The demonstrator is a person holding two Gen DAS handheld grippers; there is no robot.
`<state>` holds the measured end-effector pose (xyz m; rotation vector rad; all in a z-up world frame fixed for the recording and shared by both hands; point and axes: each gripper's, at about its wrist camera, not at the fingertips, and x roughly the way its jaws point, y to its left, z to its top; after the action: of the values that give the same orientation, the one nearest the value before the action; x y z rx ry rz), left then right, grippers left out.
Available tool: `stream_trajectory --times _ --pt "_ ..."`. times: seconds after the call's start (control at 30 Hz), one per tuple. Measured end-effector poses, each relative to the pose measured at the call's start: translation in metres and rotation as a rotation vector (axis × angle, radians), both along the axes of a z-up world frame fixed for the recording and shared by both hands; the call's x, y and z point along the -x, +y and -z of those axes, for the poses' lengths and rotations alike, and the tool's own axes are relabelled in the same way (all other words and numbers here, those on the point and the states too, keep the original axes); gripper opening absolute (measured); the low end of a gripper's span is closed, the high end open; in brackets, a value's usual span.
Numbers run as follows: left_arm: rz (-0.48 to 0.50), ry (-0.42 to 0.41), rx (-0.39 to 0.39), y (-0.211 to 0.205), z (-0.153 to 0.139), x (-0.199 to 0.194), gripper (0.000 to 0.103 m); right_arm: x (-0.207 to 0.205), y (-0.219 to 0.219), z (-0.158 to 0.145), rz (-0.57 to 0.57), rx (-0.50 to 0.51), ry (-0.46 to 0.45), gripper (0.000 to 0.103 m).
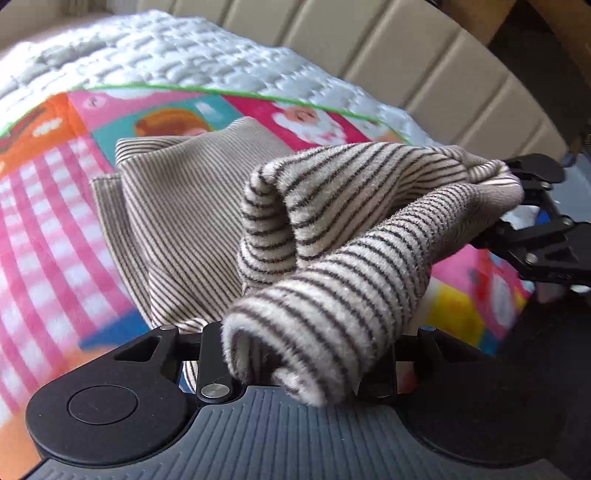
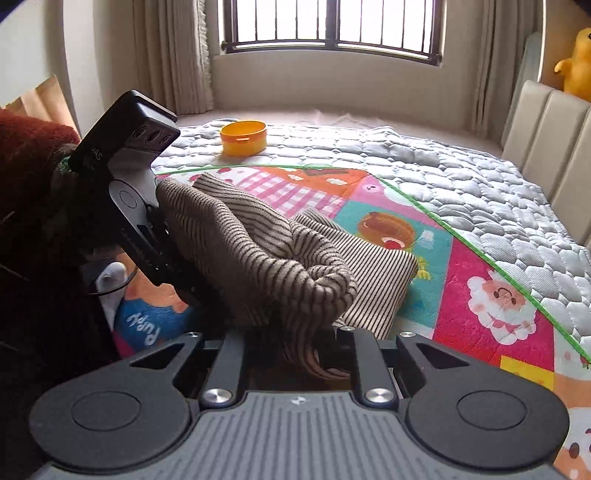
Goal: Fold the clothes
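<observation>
A beige top with thin dark stripes [image 1: 177, 206] lies partly flat on the bed, and one end is lifted and bunched [image 1: 351, 229]. My left gripper [image 1: 295, 373] is shut on a thick roll of that cloth, which hides its fingertips. At the right edge of the left wrist view, my right gripper [image 1: 517, 206] pinches the other end of the raised fold. In the right wrist view the striped top [image 2: 258, 251] hangs between both tools. My right gripper [image 2: 314, 354] is shut on a strip of it, and my left gripper [image 2: 173, 266] holds it at the left.
A bright cartoon blanket [image 2: 461, 288] lies under the top, over a grey quilted cover [image 2: 480, 206]. An orange round tub [image 2: 243, 137] stands on the bed's far side. A beige padded headboard [image 2: 554, 147] is at the right, a window [image 2: 328, 22] beyond, and a dark red sleeve [image 2: 29, 147] at the left.
</observation>
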<state>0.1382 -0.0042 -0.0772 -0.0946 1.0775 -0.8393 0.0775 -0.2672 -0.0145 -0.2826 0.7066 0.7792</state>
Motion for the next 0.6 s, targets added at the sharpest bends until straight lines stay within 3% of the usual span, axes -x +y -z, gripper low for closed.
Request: stream_trajectory --times 0.1,0.3,0.43,0.6 --pt "0.023 0.026 0.079 0.009 -0.01 0.01 0.039 -0.006 -0.001 -0.004 0.019 -0.009 -0.005 0.017" --pt "-0.173 0.047 0.174 0.032 -0.001 -0.028 0.041 -0.077 0.014 0.023 0.212 -0.033 -0.016 0.02" --pt "-0.29 0.022 0.152 0.042 0.01 -0.058 0.044 -0.111 0.028 0.057 0.303 0.019 -0.01 0.034" --pt "-0.288 0.014 0.109 0.041 0.025 -0.067 0.054 -0.117 0.03 0.08 0.36 0.057 -0.013 0.057"
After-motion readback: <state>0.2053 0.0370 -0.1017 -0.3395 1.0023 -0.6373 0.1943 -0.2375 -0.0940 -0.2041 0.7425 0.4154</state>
